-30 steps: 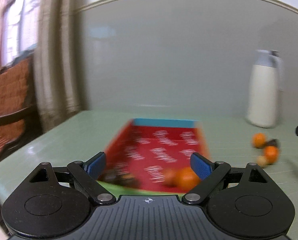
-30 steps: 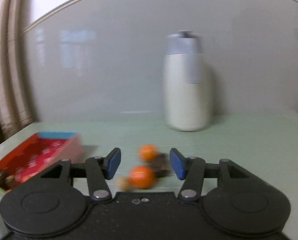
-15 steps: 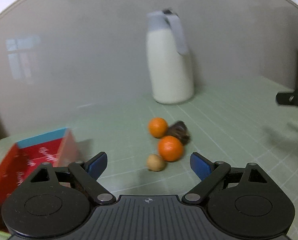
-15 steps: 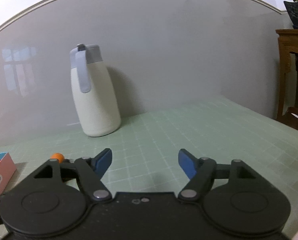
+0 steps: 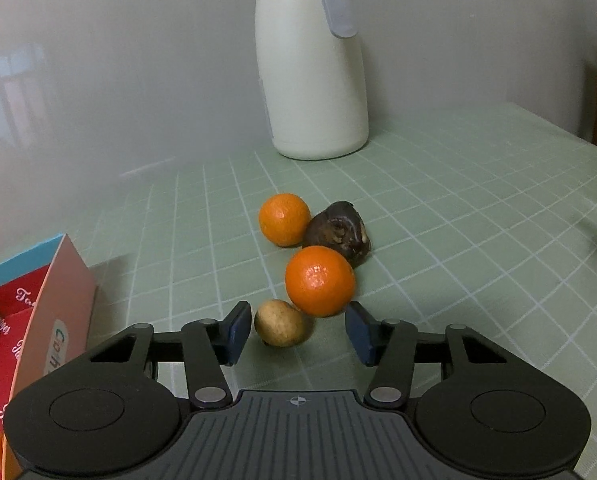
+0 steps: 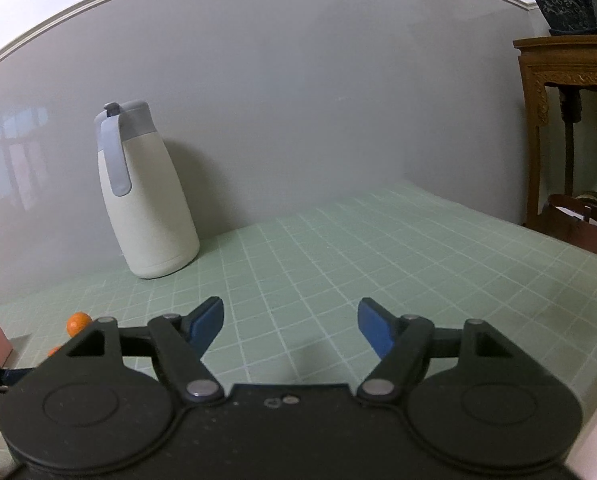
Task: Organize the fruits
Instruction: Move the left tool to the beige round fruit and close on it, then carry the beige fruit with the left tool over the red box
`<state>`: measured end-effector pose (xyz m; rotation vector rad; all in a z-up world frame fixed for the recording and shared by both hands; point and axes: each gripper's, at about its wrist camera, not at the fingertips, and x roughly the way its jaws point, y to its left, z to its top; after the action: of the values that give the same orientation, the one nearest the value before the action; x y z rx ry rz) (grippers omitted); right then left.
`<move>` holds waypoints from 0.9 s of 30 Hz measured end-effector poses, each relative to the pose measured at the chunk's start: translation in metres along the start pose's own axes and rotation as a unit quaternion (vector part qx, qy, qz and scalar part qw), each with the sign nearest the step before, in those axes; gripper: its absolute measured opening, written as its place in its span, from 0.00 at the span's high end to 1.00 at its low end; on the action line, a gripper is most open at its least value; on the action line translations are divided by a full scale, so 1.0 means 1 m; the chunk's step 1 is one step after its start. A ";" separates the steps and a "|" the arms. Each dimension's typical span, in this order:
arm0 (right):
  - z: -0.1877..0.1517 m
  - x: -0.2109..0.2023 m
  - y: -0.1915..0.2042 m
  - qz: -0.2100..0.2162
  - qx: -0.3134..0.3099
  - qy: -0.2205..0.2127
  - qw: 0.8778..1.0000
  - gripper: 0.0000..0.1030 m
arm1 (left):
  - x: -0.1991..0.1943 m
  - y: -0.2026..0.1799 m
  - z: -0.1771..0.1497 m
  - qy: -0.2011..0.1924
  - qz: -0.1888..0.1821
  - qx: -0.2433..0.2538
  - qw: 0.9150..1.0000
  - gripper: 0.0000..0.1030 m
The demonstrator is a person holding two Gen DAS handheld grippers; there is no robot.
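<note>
In the left wrist view my left gripper (image 5: 298, 334) hangs low over the green table, its jaws closing. A small tan round fruit (image 5: 282, 327) lies between them, close to the left pad (image 5: 237, 334); the right pad stands apart from it. An orange (image 5: 320, 286) sits just beyond the fingertips, touching the tan fruit. Farther back are a second orange (image 5: 284, 220) and a dark brown fruit (image 5: 338, 234). The red box (image 5: 22, 320) stands at the left. My right gripper (image 6: 290, 324) is open over bare table with nothing between its fingers.
A white jug (image 5: 312, 80) with a grey lid stands by the wall behind the fruits, also the jug (image 6: 146, 200) at the left of the right wrist view. A wooden stand (image 6: 566, 120) with a plant pot is beyond the table's right edge.
My left gripper swung right from the red box to the fruit cluster and came in low, its jaws narrowing around the tan fruit. My right gripper turned right, away from the fruits, and its jaws widened.
</note>
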<state>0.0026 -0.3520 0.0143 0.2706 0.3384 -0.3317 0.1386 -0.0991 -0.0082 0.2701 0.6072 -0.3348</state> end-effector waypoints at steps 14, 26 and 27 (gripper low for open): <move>0.001 0.003 0.003 0.004 -0.001 0.006 1.000 0.27 | -0.007 -0.005 -0.004 -0.023 -0.003 0.004 1.000 0.73; 0.002 0.003 0.012 0.017 -0.008 0.008 1.000 0.27 | -0.040 0.020 -0.002 -0.057 0.027 -0.033 0.997 0.73; 0.002 0.003 0.014 0.020 -0.010 0.008 1.000 0.27 | -0.045 0.024 -0.002 -0.061 0.034 -0.038 0.997 0.73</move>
<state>0.0106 -0.3402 0.0179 0.2602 0.3509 -0.2867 0.1120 -0.0661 0.0208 0.1954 0.4887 -0.2601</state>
